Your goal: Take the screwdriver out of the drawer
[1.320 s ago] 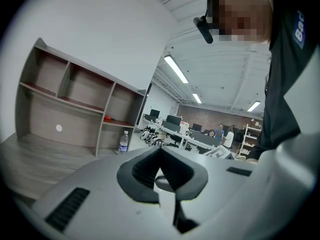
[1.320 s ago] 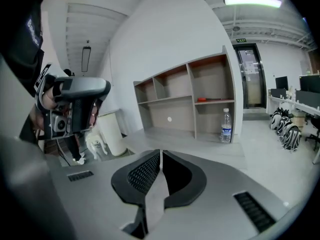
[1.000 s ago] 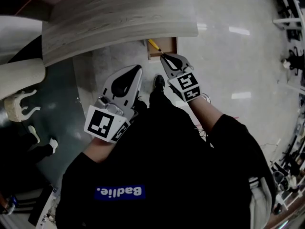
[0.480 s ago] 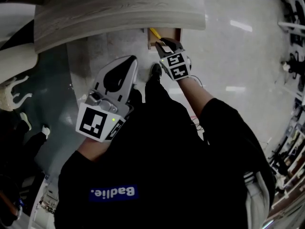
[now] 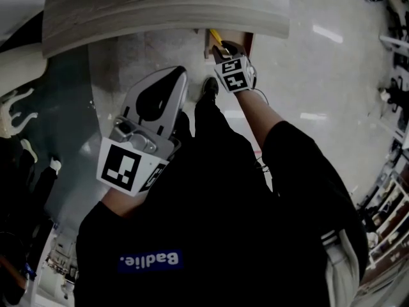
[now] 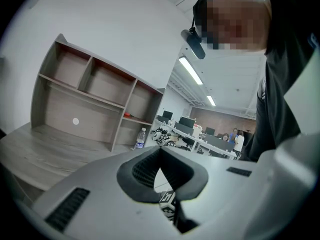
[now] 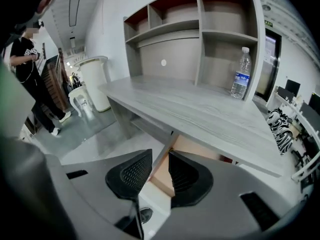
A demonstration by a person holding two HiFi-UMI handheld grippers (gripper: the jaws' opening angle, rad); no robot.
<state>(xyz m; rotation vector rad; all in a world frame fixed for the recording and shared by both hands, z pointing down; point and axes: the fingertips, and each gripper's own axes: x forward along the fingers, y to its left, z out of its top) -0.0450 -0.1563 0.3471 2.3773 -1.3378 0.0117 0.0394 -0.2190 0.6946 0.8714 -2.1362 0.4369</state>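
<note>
Screwdriver handle, a short yellow streak, lies in the open drawer at the upper centre of the head view, just under the front edge of the grey desk. It sits just above the tips of the right gripper, slightly to their left, and I cannot tell whether they touch it. The right gripper's jaws have just been opening and now stand spread apart. In the right gripper view only the pale wood corner of the drawer shows through the gap, and the pads press on nothing.

The left gripper hangs at the left centre of the head view, well apart from the drawer. Its jaws are pressed together at the tips and hold nothing, as the left gripper view confirms.

The screwdriver's shaft and tip are hidden behind the right gripper and its marker cube, and the right gripper view does not show the tool at all. Most of the drawer is cut off by the desk edge above it and the gripper in front. The person's dark clothing fills the lower half of the head view and covers the floor beneath.
</note>
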